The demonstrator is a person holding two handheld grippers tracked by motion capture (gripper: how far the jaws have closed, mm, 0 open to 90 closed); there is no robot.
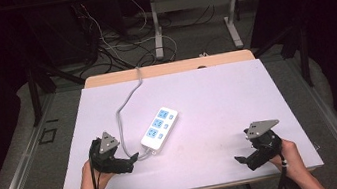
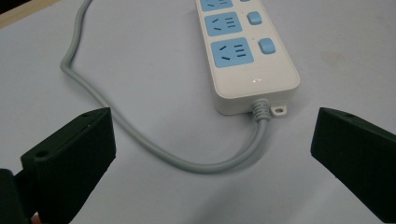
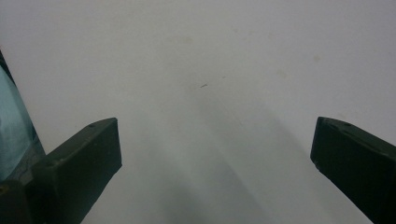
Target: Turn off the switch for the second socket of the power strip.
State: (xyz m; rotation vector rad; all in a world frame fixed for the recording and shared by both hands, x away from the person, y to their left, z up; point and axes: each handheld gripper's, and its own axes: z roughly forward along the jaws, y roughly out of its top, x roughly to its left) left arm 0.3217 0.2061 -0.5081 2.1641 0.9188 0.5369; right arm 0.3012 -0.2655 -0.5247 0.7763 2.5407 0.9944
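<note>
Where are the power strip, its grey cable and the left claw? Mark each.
power strip [image 1: 159,128], high view, middle of its white top.
grey cable [image 2: 140,137], left gripper view, mid-curve.
left claw [image 2: 212,144], left gripper view, midway between fingertips.

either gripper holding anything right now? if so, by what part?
Nothing held. The left gripper is open, jaws either side of the power strip cord, not touching. The right gripper is open over the bare table.

white table, tangled floor cables, second table

Far end: the white plastic power strip with blue sockets is cut off by the left gripper view's top edge.
Cable: its grey cord drops out of sight behind the bench's far edge.
</note>
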